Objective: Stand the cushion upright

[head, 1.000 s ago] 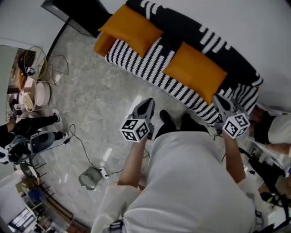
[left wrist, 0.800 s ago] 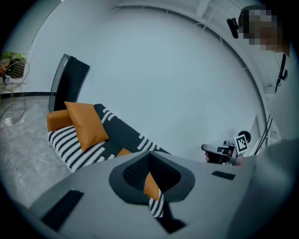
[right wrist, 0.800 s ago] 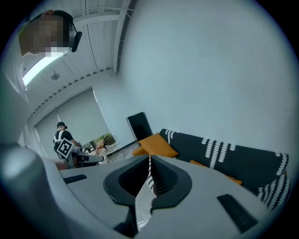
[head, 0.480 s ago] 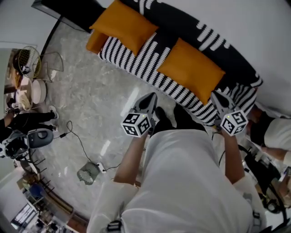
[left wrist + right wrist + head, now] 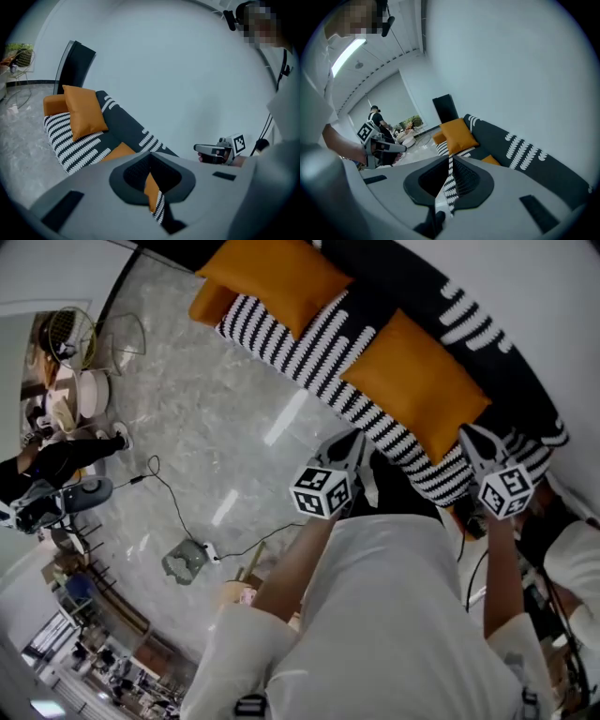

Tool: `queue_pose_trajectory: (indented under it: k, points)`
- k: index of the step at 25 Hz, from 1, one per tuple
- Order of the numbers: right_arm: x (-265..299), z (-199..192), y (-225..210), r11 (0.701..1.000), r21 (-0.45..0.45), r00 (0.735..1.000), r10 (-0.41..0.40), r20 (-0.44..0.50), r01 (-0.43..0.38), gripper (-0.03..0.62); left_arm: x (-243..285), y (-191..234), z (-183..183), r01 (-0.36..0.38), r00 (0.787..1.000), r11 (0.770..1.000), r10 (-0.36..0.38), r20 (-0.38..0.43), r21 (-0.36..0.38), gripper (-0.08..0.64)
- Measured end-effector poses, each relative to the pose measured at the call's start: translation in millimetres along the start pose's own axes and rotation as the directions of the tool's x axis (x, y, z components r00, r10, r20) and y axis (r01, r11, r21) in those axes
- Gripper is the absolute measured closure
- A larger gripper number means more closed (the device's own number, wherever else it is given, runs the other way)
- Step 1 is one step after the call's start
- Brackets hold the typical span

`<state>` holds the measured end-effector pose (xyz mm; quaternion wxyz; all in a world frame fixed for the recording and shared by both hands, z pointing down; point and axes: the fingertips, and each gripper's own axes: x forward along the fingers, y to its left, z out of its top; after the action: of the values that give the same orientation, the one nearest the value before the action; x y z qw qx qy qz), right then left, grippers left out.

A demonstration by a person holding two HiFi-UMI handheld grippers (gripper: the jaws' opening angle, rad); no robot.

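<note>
Closest in, the person's white top [image 5: 394, 615] fills the bottom of the head view, with both forearms reaching forward. The left hand-held gripper [image 5: 354, 442] has its jaws pressed together with nothing pinched. In the left gripper view the pads meet in a thin seam, and only a sliver of orange and stripes shows through. The right hand-held gripper [image 5: 469, 434] is likewise closed tight and empty. Both point at the front edge of the black-and-white striped sofa [image 5: 291, 357], and neither touches a cushion.

Just beyond the tips, and roughly between them, the near cushion [image 5: 417, 381] lies flat on the striped seat. It is orange, and one corner reaches toward the seat's front edge. Farther along the seat the far cushion [image 5: 272, 273], also orange, stands propped against the dark backrest. It sits beside an orange bolster [image 5: 208, 307] at the sofa's end.

To the left of the sofa spreads a glossy grey marbled floor [image 5: 206, 418]. A thin cable [image 5: 169, 512] runs across it to a small grey device [image 5: 186, 562]. At the far left edge a person in dark clothes [image 5: 52, 460] stands among wire-frame furniture and clutter. Behind the sofa rises a plain pale wall [image 5: 178, 70].
</note>
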<state>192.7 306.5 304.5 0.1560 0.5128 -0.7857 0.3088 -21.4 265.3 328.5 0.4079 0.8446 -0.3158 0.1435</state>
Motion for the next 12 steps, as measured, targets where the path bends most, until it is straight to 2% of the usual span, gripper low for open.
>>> queue_pose_trajectory:
  k: [6,10,12]
  points:
    - [34,-14,-42,0.999,0.019,0.997,0.044,-0.057,-0.043,0.551,42,7,-10,-0.037,0.999,0.999,0.037,0.008,-0.027,0.557]
    - [66,-24,-73,0.998,0.027,0.994,0.061,-0.091,-0.059,0.541,77,23,-17,-0.049,0.999,0.998,0.049,-0.014,-0.044,0.543]
    - [81,-36,-89,0.997,0.027,0.99,0.07,-0.124,-0.067,0.507,96,33,-25,-0.06,0.998,0.997,0.058,-0.032,-0.057,0.526]
